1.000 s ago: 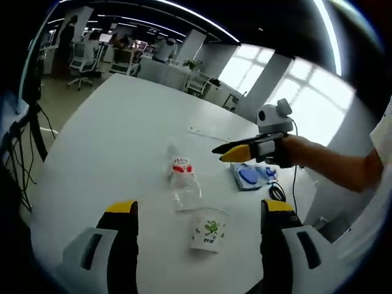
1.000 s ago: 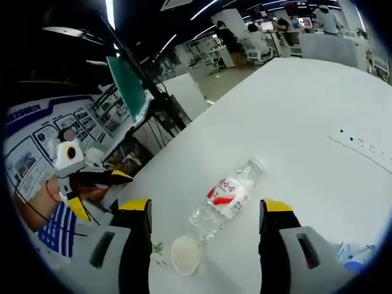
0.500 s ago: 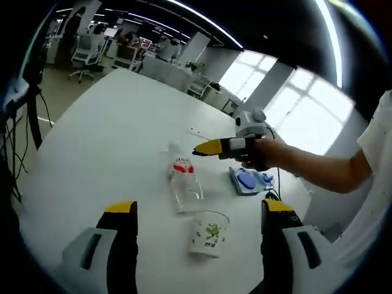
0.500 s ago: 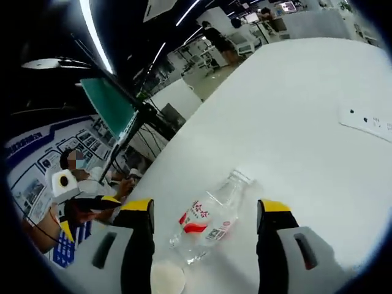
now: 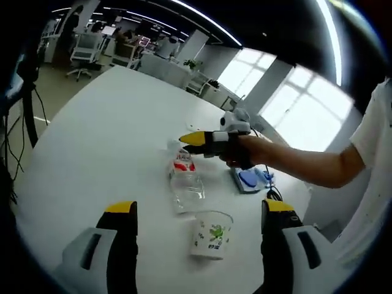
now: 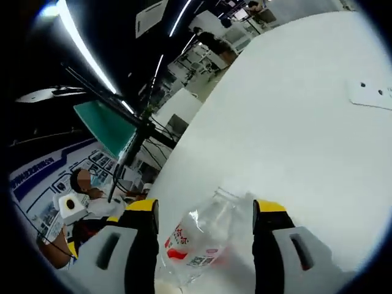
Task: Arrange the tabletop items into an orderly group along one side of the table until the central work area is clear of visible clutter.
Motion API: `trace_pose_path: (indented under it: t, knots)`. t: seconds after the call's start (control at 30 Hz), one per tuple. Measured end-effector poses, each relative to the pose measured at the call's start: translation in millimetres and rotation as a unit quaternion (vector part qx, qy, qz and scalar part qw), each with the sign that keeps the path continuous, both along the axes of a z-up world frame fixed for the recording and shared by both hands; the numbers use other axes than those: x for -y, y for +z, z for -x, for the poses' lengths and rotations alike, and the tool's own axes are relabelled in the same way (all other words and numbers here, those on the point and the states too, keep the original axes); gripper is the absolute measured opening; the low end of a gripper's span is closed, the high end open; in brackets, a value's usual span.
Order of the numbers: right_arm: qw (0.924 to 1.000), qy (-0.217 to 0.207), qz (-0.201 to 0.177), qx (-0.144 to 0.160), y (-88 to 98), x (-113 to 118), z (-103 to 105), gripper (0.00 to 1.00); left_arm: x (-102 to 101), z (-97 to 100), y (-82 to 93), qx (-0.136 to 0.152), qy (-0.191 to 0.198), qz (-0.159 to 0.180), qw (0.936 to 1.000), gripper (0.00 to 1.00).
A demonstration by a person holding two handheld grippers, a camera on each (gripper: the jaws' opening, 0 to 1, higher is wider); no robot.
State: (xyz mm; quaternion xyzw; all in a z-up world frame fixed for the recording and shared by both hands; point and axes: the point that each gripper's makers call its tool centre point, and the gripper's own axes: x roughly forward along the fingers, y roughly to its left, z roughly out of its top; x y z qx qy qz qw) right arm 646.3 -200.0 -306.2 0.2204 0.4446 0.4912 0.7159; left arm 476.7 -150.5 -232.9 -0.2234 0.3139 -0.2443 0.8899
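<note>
Left gripper view, from the left: white table [image 5: 92,141] spreading away toward an office background. Low at the bottom, left gripper [image 5: 195,236] with yellow-tipped jaws standing wide apart, nothing between them. Between those jaws and a little ahead, paper cup [image 5: 211,234] with a green print, upright on the table. Just beyond the cup, clear plastic bottle [image 5: 184,177] with a red-and-white label, lying on its side, cap end pointing away. Right above the bottle, right gripper [image 5: 191,139] reaching in from the right, yellow tips over the label end; whether touching the bottle, cannot tell. Further right, blue and white packet [image 5: 251,179] flat on the table, partly behind the hand holding that gripper, and a bare forearm with a white sleeve at the edge.

Right gripper view, from the left: at the left edge, left gripper [image 6: 73,229], partly seen, low and well apart. Then right gripper [image 6: 205,211], jaws wide, straddling the bottle [image 6: 199,236] without gripping; bottle lying between them, neck pointing forward. Beneath the bottle's base, pale rim of the cup [image 6: 164,286]. Far right, white flat strip [image 6: 370,95] lying on the table [image 6: 294,122].
</note>
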Motion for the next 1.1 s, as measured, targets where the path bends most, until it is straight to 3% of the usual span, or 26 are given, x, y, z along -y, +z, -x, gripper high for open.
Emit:
trace_pose_path:
  t: [0.33,0.6,0.83,1.1]
  knots:
    - [0.9974,-0.009,-0.057,-0.043,-8.2,-8.1,-8.4,0.46,3.9,-2.4,-5.3,-0.002,-0.008,0.001,1.0000,0.84]
    - [0.9918,-0.034,-0.087,-0.086,-18.9,-8.2,-18.4,0.25,6.4,-9.7,-8.5,-0.001,-0.013,-0.001,0.9999,0.83]
    - [0.9872,-0.054,-0.099,-0.112,-16.5,-9.0,-18.9,0.20,9.8,-12.2,-14.9,-0.006,-0.018,0.000,0.9998,0.83]
    - [0.9900,-0.044,-0.099,-0.091,-9.1,-7.2,-18.1,0.19,10.5,-17.2,-21.1,-0.008,-0.029,-0.005,0.9995,0.82]
